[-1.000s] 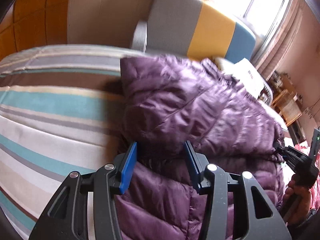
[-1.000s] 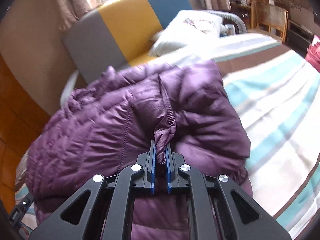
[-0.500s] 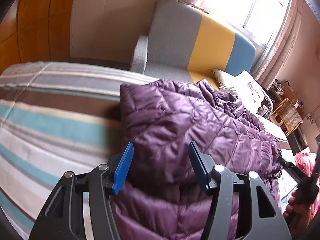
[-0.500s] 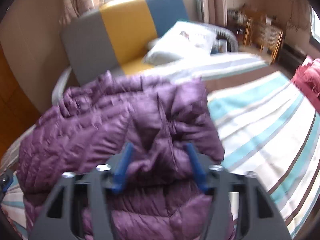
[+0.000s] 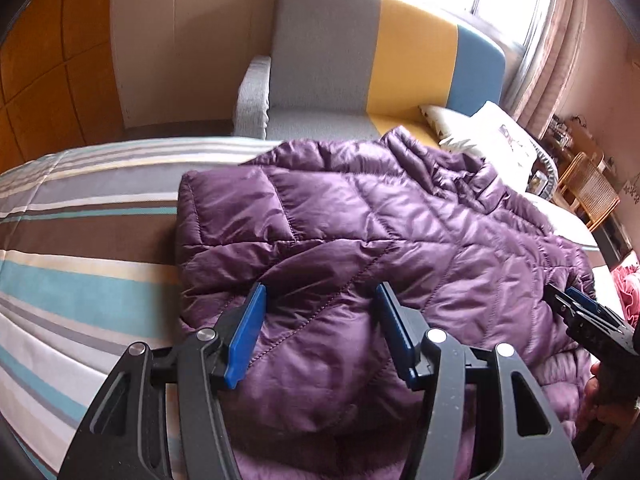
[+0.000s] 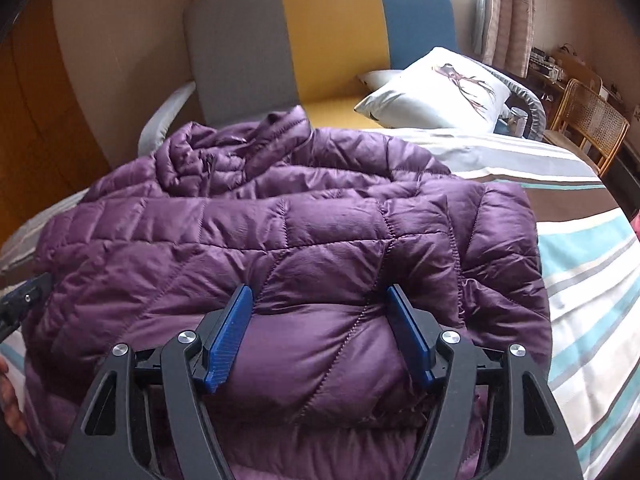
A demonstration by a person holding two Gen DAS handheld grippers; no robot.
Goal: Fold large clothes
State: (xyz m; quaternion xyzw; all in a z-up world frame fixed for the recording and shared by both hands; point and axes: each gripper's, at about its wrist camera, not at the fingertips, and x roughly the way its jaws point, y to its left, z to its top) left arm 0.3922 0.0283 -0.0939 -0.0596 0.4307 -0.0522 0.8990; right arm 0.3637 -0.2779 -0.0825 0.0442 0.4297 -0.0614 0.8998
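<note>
Both my grippers hover apart over the folded purple jacket (image 6: 304,248): left gripper (image 5: 320,332) wide and empty, right gripper (image 6: 318,334) opening, gripping nothing. Jacket lies on the striped bed (image 5: 80,240); sofa (image 6: 332,40) beyond.

The striped bed (image 5: 80,288) lies bare and open on both sides of the purple jacket (image 6: 320,240), which fills the middle. Behind it, a sofa (image 6: 332,32) with a pillow (image 6: 440,92) blocks the far edge; a wicker chair (image 6: 588,124) stands at the right.
</note>
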